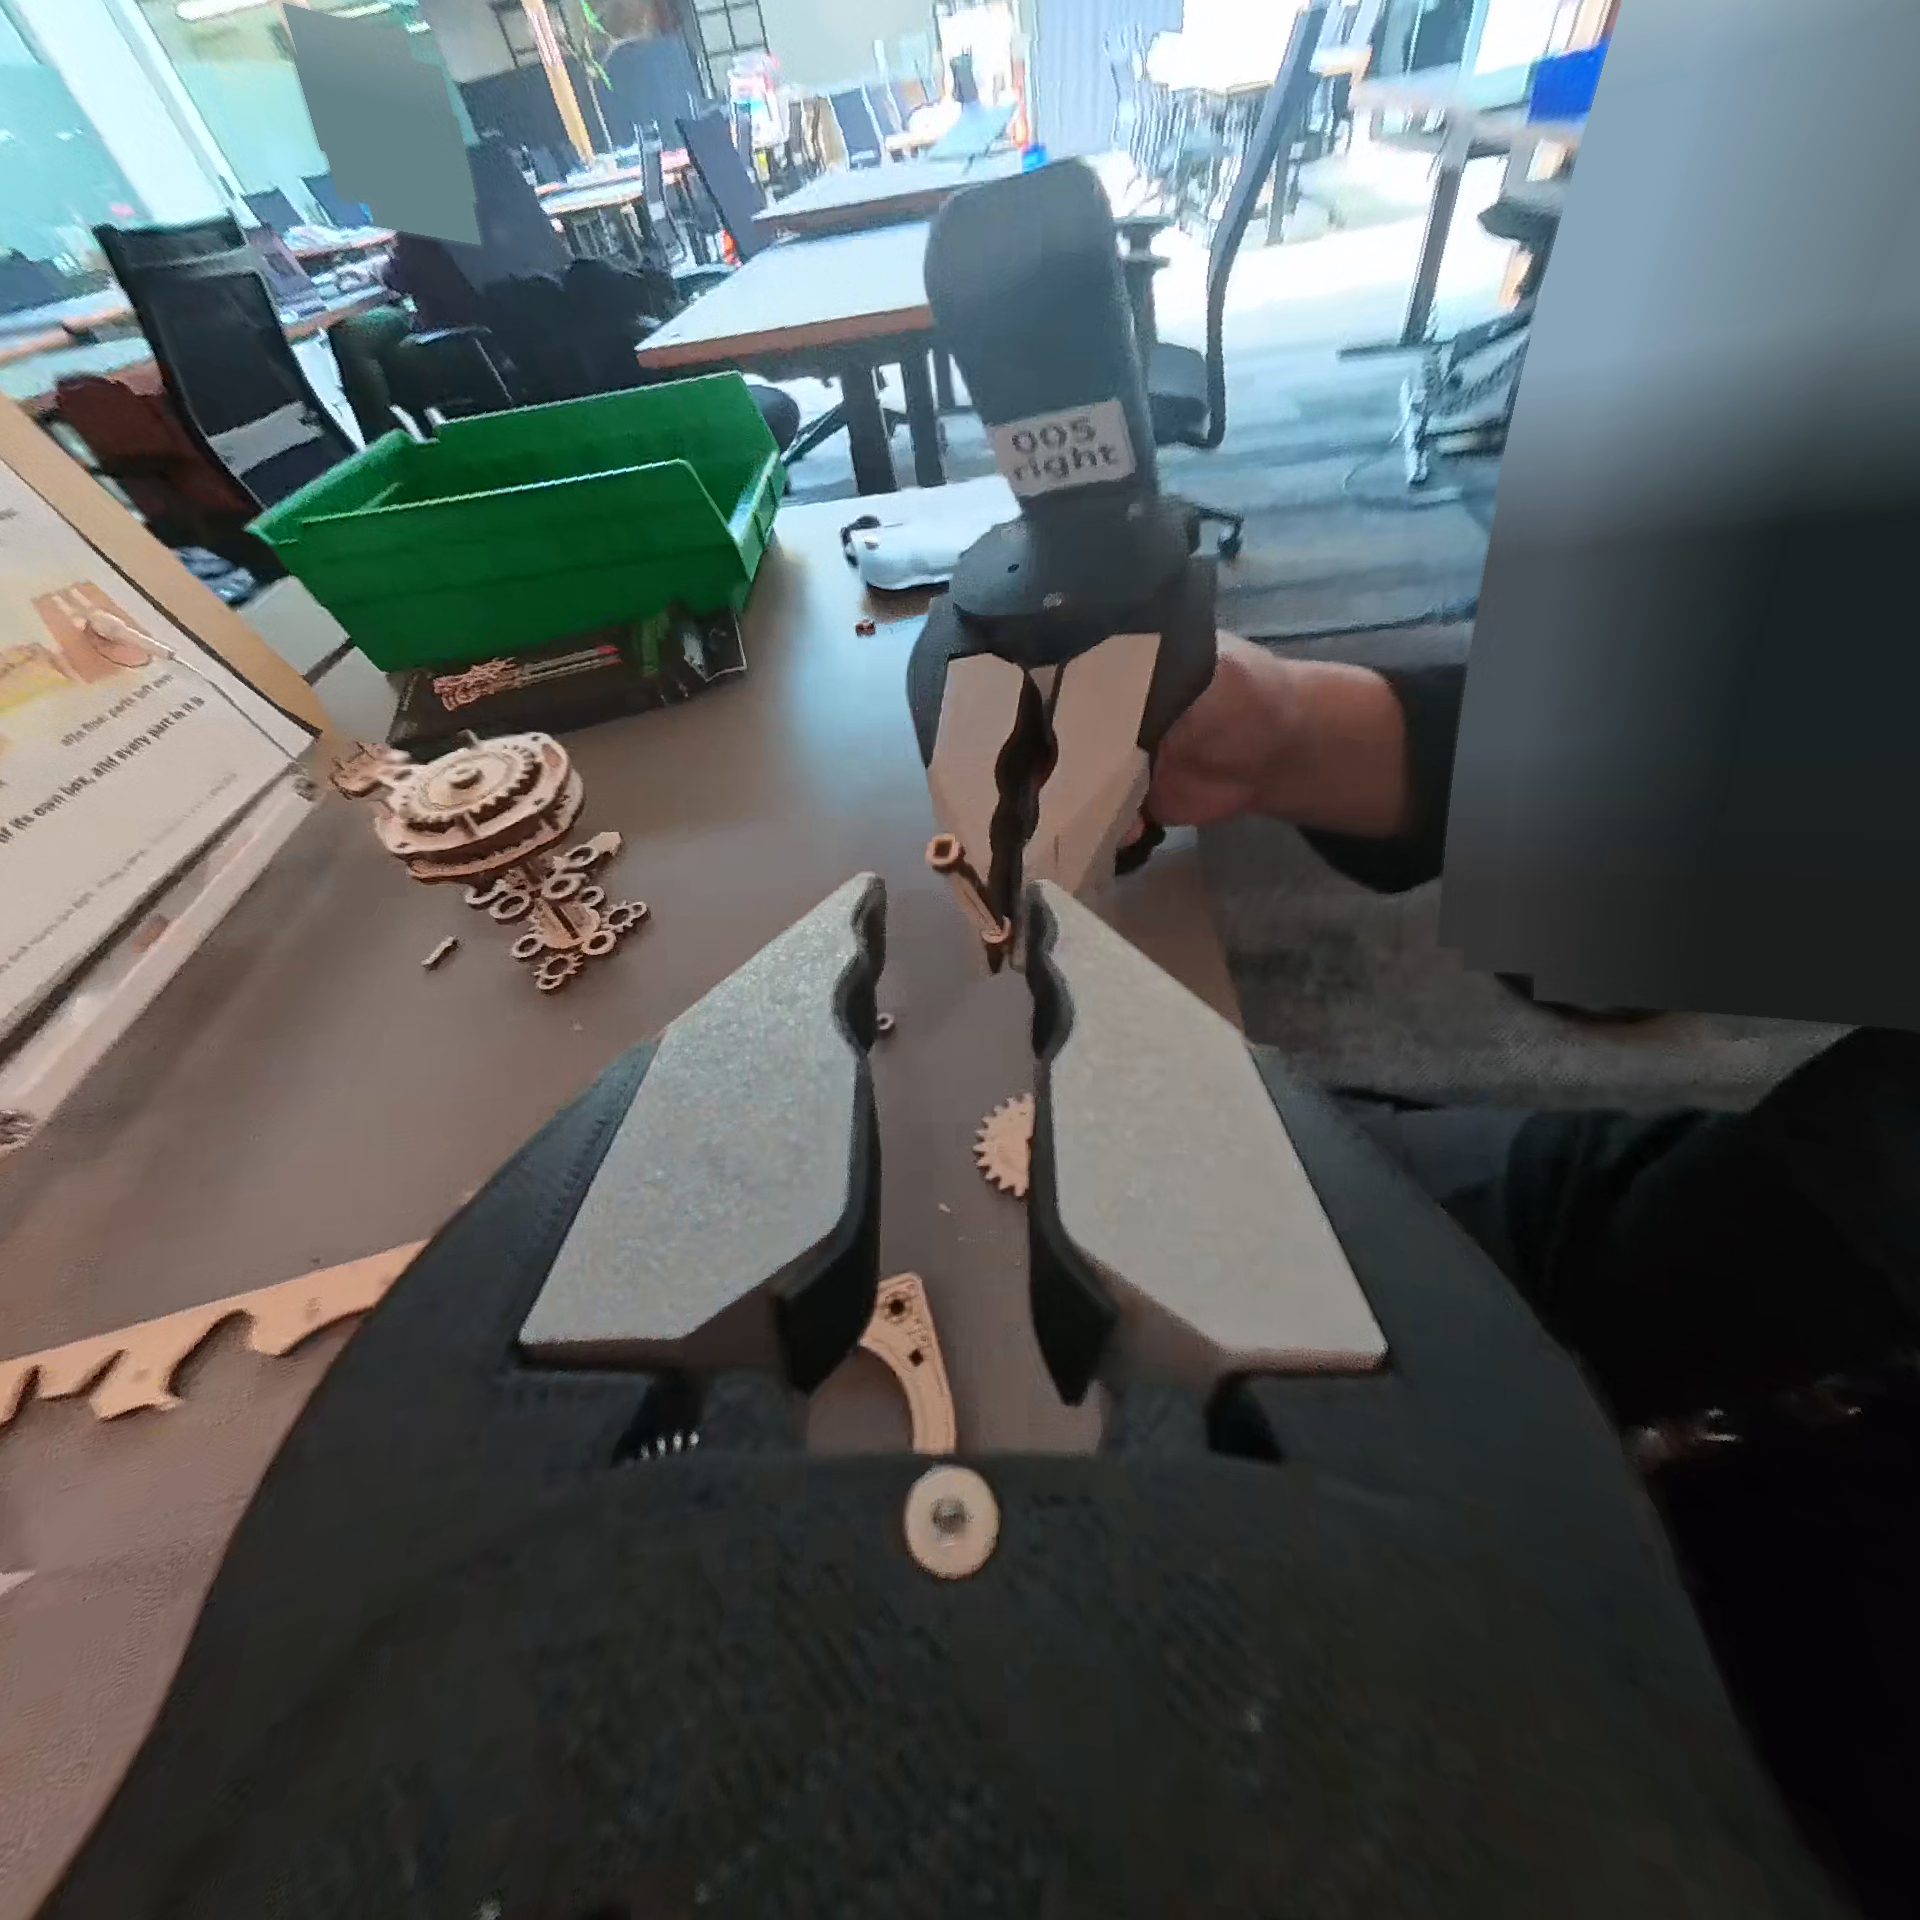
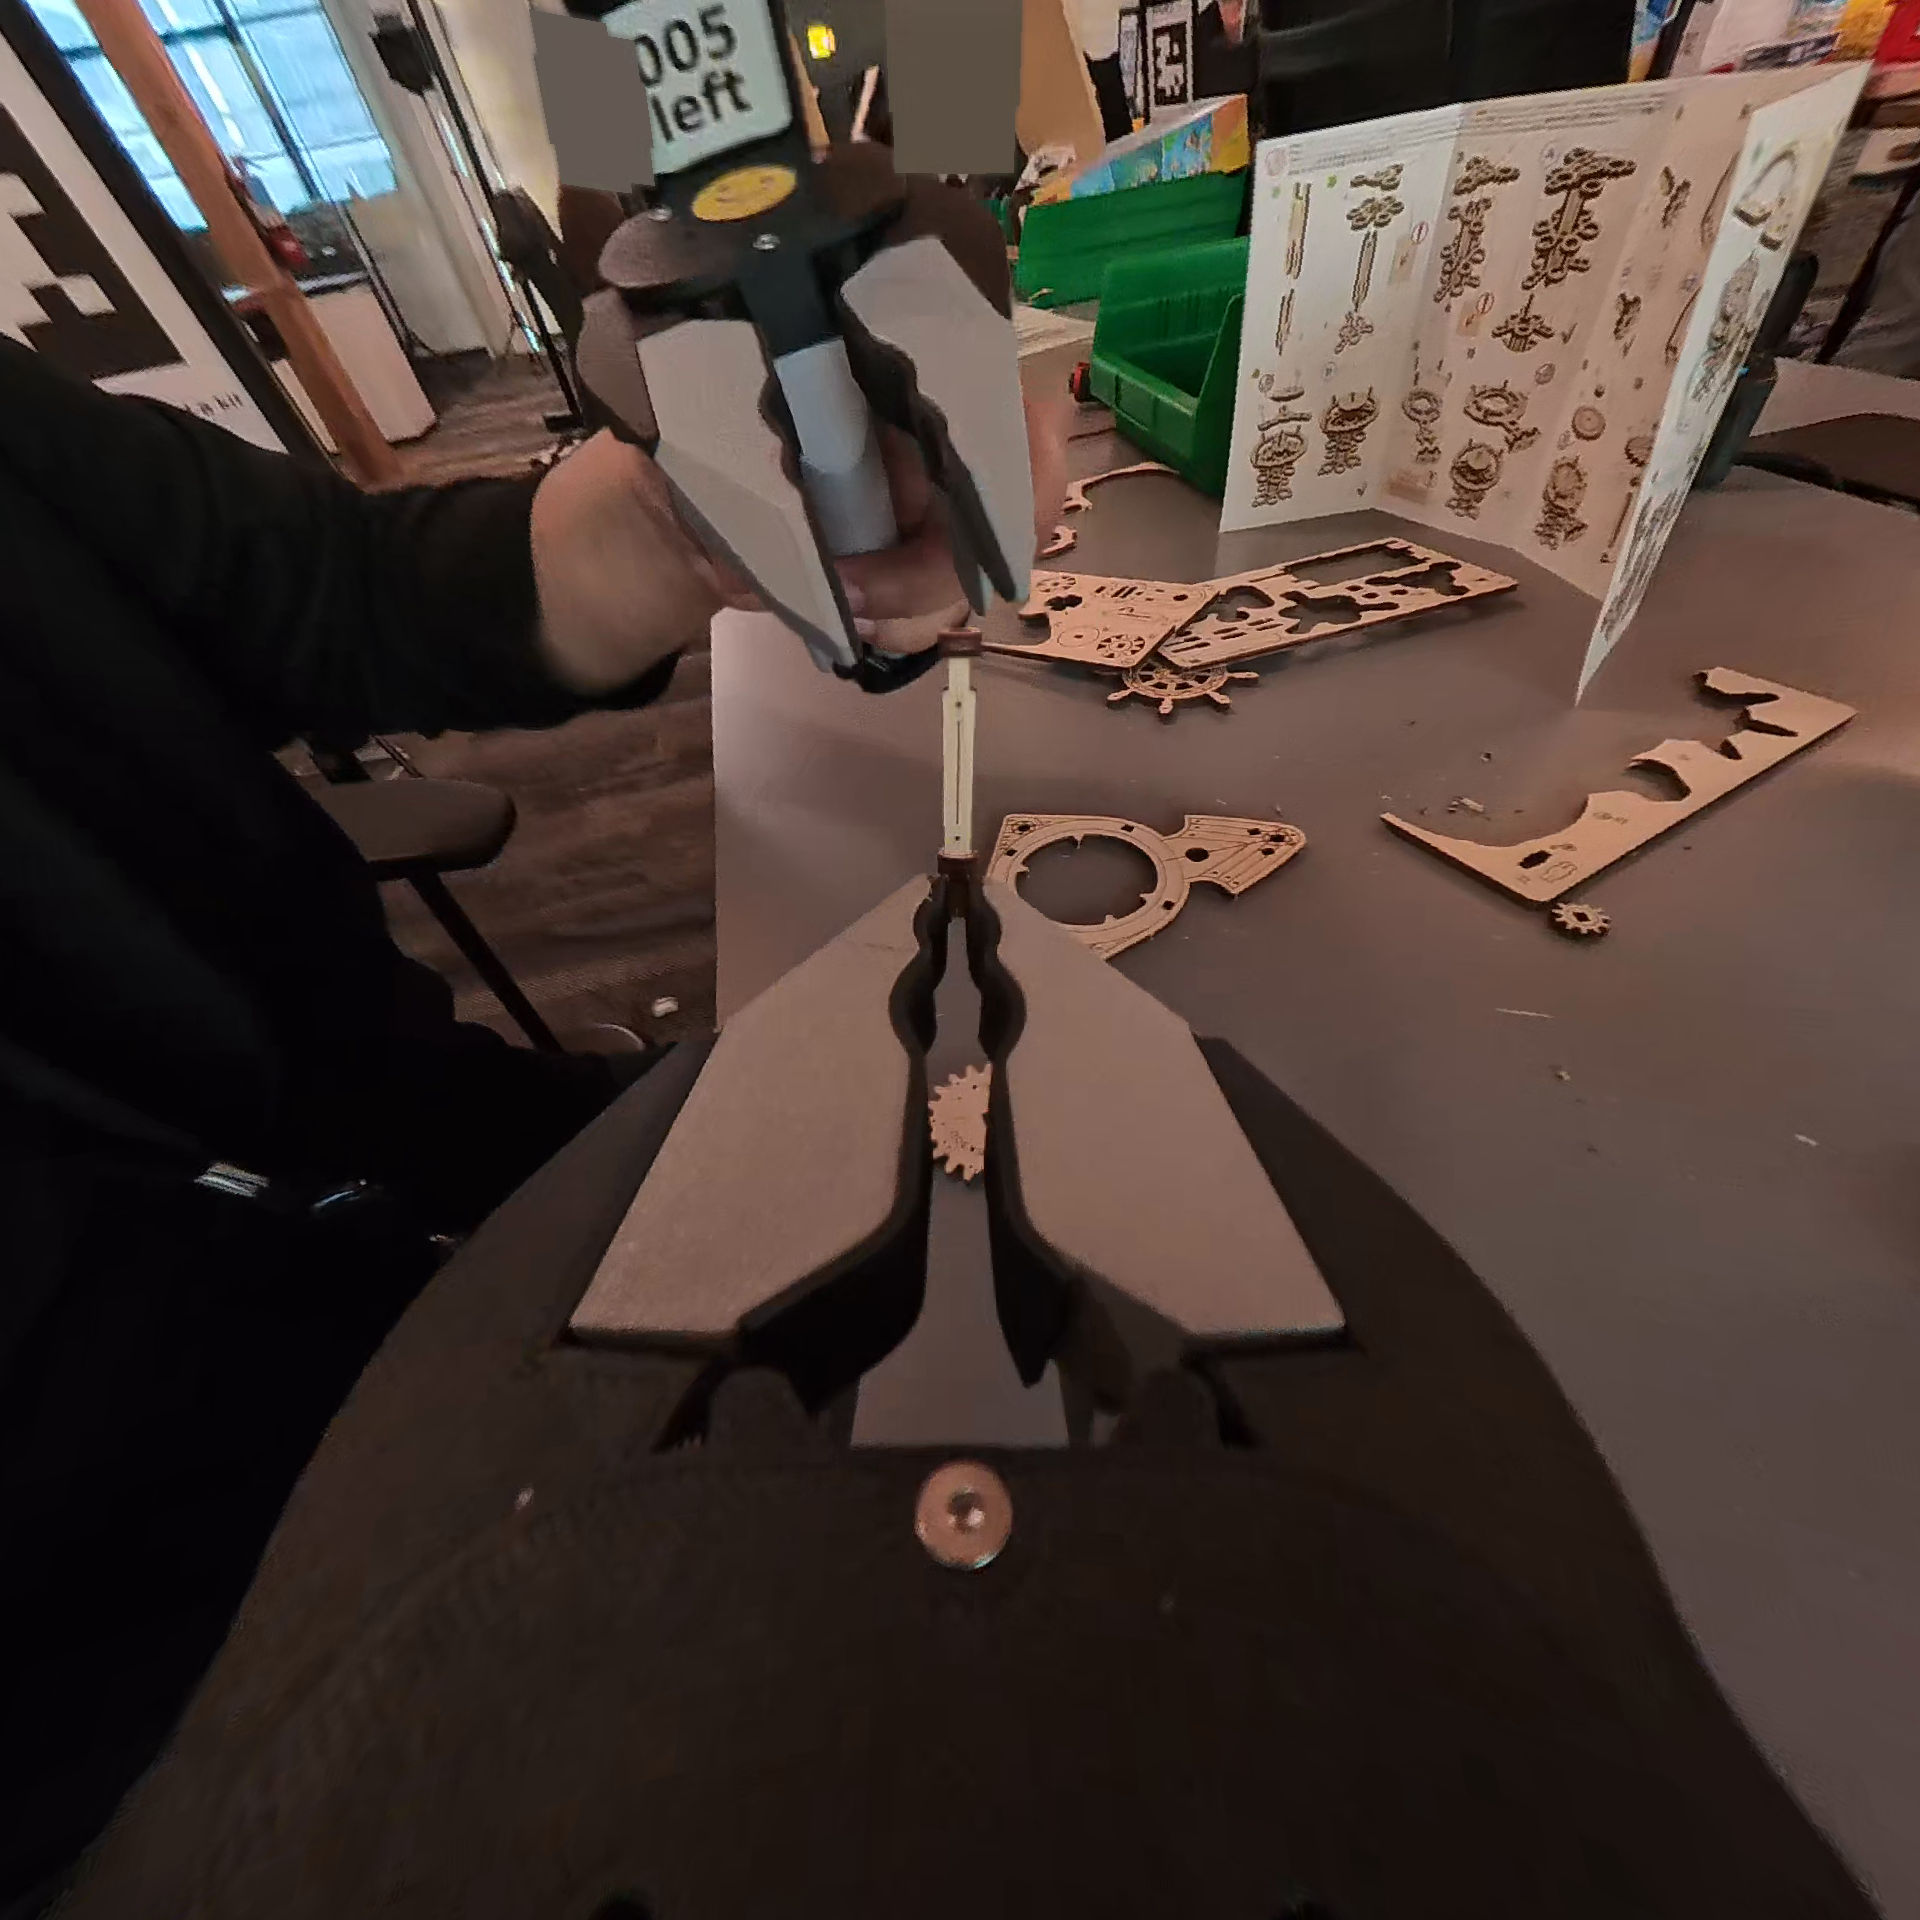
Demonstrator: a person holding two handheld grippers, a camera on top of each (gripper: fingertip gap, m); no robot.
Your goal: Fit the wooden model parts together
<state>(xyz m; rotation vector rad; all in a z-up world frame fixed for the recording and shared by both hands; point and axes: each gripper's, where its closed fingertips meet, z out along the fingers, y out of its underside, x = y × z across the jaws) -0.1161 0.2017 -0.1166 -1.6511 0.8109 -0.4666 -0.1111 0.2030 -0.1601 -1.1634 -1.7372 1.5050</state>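
- Right gripper [image 2: 956, 894]: jaws pinched nearly together on one end of a thin wooden rod [image 2: 957, 758], which juts straight out beyond the fingertips. Rod is pale, with a small dark collar at each end.
- Left gripper [image 1: 961, 914]: jaws parted, with a clear gap between the grey fingers, and nothing clamped. In the left wrist view the rod [image 1: 971, 899] sits slanted right by the tip of its right-hand finger (contact cannot be told).
- The right wrist view shows the left gripper [image 2: 914, 634] facing it from above, tips spread at the rod's far end, a hand [image 2: 613, 561] round its handle.
- The rod is held in the air above the bench [image 2: 1351, 1143], near its front edge, over a small wooden gear [image 2: 958, 1127] lying flat on the top.
- Just past the gear lies a cut-out sheet with a round hole [image 2: 1132, 873]; further cut-out sheets [image 2: 1278, 613] and a small ship's wheel [image 2: 1179, 681] lie toward the far side.
- A jagged offcut strip [image 2: 1621, 810] lies toward the right edge, with a tiny gear [image 2: 1579, 917] at its near end.
- A part-built geared model [image 1: 488, 821] stands toward the left of the bench, before a green bin [image 1: 540, 520] on a dark box.
- A folded instruction sheet [image 2: 1507, 343] stands upright at the far side.
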